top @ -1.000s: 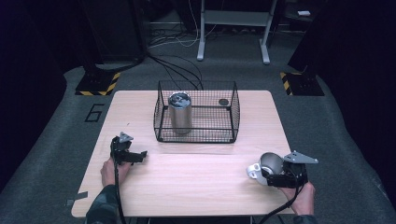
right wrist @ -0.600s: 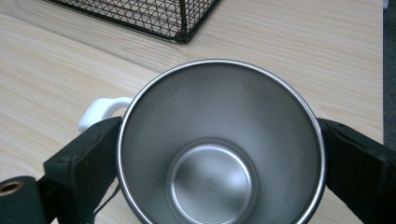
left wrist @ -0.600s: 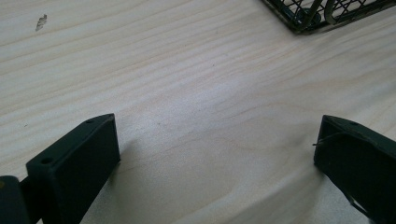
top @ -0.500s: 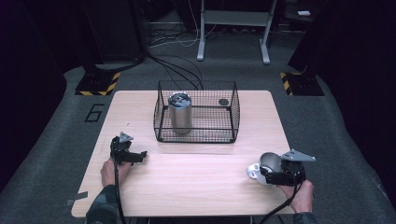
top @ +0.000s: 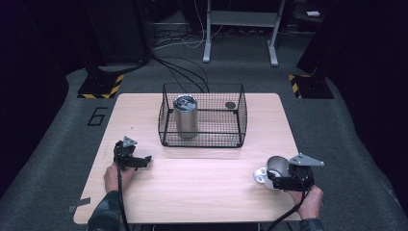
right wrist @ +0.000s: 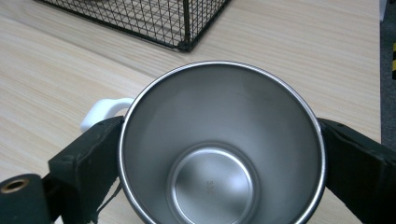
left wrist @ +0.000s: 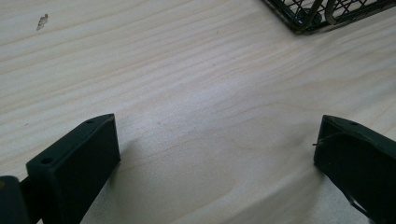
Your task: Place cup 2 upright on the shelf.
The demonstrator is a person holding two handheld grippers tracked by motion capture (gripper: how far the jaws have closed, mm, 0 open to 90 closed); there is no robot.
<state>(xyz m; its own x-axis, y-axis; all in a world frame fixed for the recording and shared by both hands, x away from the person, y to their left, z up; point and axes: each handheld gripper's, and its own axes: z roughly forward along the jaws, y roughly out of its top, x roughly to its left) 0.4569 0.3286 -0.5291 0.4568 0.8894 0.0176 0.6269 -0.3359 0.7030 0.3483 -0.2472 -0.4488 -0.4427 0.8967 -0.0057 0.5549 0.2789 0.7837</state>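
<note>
My right gripper (top: 274,172) is shut on a steel mug (top: 276,164) with a white handle (top: 260,174), near the table's front right. In the right gripper view the mug (right wrist: 212,186) has its empty mouth facing the camera. The black jaws press its sides, and the handle (right wrist: 105,108) sticks out to the left. My left gripper (top: 146,160) rests low at the front left of the table, open, with bare wood between its jaws (left wrist: 215,140). A black wire basket (top: 202,139) stands mid-table. It holds an upright steel tumbler (top: 185,117) and a small dark disc (top: 230,105).
The wooden table (top: 202,192) has open surface between the two grippers and in front of the basket. A basket corner (left wrist: 322,14) lies up and to the right of the left gripper. Cables and a metal stand's legs (top: 239,45) sit on the floor beyond the table.
The right gripper with the mug has shifted slightly to the left. The left gripper has stayed where it was.
</note>
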